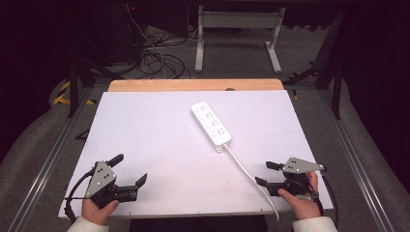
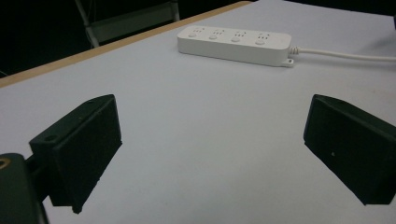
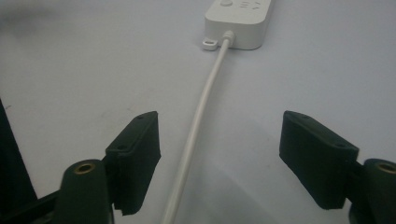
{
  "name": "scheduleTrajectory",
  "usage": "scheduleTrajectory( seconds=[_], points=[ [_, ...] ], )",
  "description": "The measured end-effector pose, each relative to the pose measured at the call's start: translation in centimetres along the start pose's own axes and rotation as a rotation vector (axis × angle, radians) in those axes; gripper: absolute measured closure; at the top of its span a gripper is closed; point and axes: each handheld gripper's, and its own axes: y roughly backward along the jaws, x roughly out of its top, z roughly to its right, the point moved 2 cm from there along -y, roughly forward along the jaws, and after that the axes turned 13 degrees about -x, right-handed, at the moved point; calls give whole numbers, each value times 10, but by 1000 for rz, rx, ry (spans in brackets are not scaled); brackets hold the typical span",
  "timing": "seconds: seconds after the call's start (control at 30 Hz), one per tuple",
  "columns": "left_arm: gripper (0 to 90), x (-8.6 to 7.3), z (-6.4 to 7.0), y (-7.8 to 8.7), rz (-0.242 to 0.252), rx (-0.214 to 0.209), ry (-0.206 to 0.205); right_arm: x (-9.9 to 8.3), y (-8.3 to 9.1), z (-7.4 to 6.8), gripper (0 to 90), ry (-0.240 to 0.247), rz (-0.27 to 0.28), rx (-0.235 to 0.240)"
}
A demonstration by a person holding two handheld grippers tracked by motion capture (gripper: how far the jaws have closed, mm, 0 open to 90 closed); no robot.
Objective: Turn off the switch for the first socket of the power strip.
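Note:
A white power strip lies slantwise on the white board, its white cable running off the near edge. My left gripper rests at the near left, open and holding nothing. In the left gripper view its jaws stand wide apart around bare board, with the power strip far ahead and its cable leading right. My right gripper sits at the near right, open. In the right gripper view the cable passes between the spread jaws without touching them, and the strip's end is at the top.
A wooden table edge shows beyond the board. Behind it on the floor are tangled dark cables and a white desk frame. Metal rails run along both sides of the table.

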Motion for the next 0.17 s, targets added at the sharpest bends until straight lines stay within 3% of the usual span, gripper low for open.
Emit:
scheduleTrajectory(
  seconds=[0.07,0.17],
  points=[
    [42,0,-1,0,1,-12,11,1,1,0,310,-3,3,4],
    [43,0,-1,0,-13,-8,-4,2,1,-1,309,4,11,3]
  ],
)
